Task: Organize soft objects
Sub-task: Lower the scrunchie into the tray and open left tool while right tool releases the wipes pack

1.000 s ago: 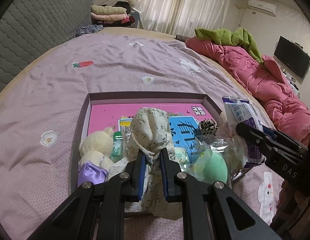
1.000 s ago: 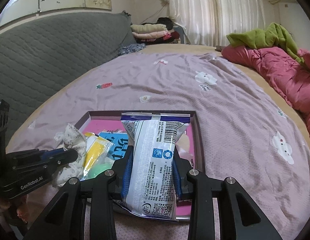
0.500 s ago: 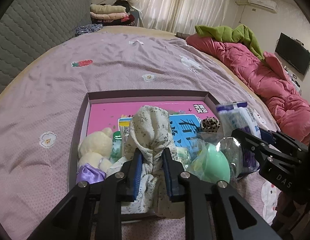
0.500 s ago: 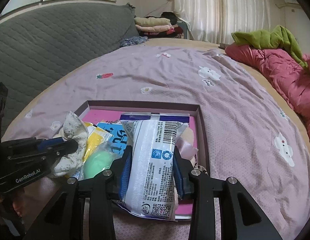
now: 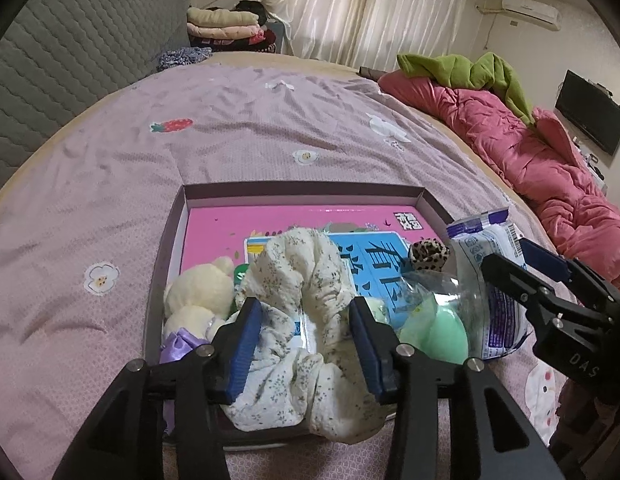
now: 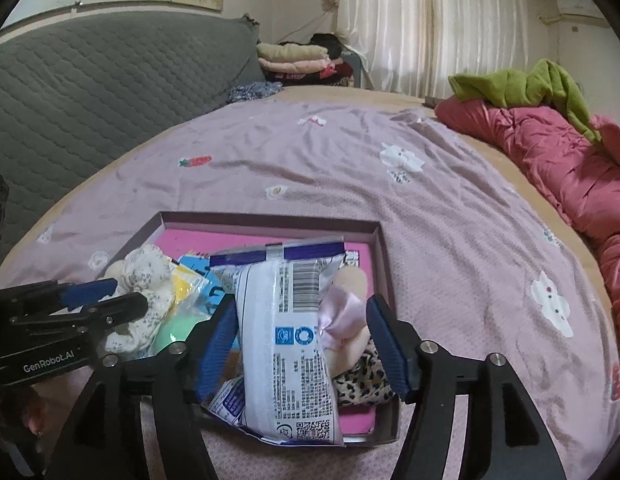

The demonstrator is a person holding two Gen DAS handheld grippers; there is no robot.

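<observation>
Our left gripper [image 5: 306, 340] and right gripper [image 6: 306, 344] gape, seemingly gripping nothing; the shallow purple-walled tray [image 5: 302, 192] is crowded, with bare lilac bedspread [image 5: 238, 120] toward 12 o'clock.

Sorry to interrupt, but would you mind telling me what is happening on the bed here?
A person with two handheld grippers is sorting soft items into a shallow box on the bed. The left gripper stands open around a floral scrunchie lying at the box's near edge. The right gripper is open too, with a white plastic packet resting between its jaws over the box. A cream plush toy and a green sponge already lie inside.
</observation>
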